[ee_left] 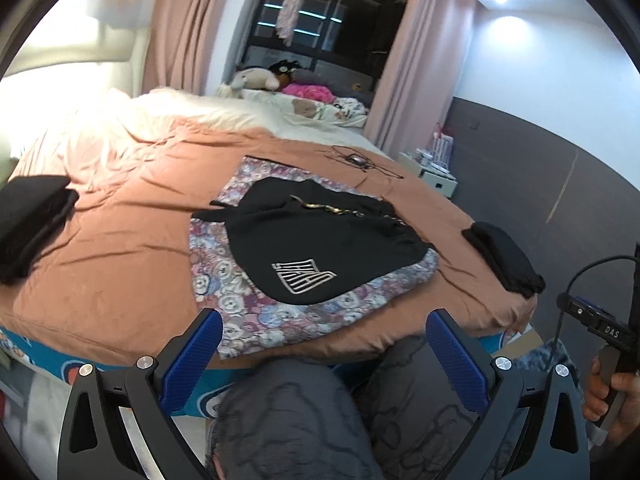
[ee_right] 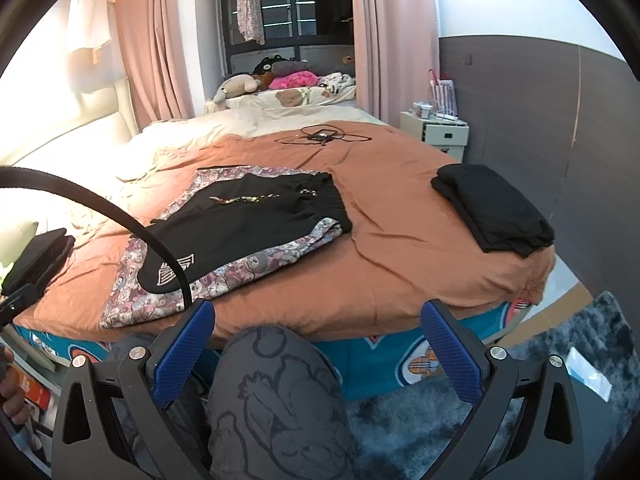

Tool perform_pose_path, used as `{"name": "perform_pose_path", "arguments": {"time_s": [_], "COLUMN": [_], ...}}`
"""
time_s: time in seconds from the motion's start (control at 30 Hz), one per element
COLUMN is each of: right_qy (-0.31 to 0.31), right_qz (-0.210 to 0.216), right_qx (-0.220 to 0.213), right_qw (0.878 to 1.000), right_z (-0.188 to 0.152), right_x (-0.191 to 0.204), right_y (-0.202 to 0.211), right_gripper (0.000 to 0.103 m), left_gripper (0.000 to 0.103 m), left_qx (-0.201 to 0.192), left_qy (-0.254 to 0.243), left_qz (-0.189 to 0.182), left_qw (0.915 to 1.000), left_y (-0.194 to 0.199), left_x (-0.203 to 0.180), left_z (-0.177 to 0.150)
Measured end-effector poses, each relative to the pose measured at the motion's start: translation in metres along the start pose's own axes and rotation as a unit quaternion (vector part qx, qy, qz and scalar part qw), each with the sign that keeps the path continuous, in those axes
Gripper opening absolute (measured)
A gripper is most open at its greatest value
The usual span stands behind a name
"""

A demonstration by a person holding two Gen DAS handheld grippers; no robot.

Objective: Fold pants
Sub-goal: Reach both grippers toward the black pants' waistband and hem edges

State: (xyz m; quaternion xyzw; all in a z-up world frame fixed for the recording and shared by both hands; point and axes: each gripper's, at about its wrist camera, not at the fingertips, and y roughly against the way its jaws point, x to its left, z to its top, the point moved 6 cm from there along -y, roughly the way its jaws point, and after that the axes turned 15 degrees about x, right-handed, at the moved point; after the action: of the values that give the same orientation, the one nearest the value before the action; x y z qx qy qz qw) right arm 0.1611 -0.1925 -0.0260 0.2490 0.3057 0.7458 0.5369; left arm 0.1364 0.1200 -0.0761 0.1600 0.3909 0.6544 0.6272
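Smooth black pants (ee_left: 320, 248) lie flat over rumpled floral cloth (ee_left: 224, 292).

My black shorts (ee_left: 320, 252) lie flat and unfolded on the bed, on top of the flowered pants (ee_left: 248, 312); a white striped logo (ee_left: 302, 276) sits near the hem facing me; a gold drawstring (ee_left: 332, 209) trails across the waistband.
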Motion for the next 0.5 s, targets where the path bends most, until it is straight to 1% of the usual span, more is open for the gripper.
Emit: {"name": "perform_pose_path", "arguments": {"time_s": [0.17, 0.3, 0.5], "right_qy": [0.002, -0.006, -0.009], "right_qz": [0.017, 0.039, 0.064], "right_qx": [0.011, 0.026, 0.025], "right_qw": [1.0, 0.999, 0.998], "right_z": [0.011, 0.019, 0.033], "right_x": [-0.006, -0.015, -0.028], "right_y": [-0.019, -0.035, -0.049], "right_gripper": [0.103, 0.103, 0.103], "left_gripper": [0.103, 0.102, 0.101], "left_qx": [0.015, 0.03, 0.046], "left_qy": [0.038, 0.077, 0.091], "left_qz": [-0.01, -0.026, -0.039], "left_qw": [0.9991, 0.9963, 0.994], "left_y": [-0.021, -0.041, -0.063], "left_x": [0.026, 0.049, 0.063], "left_z": [0.003, -0.001, -0.007]}}
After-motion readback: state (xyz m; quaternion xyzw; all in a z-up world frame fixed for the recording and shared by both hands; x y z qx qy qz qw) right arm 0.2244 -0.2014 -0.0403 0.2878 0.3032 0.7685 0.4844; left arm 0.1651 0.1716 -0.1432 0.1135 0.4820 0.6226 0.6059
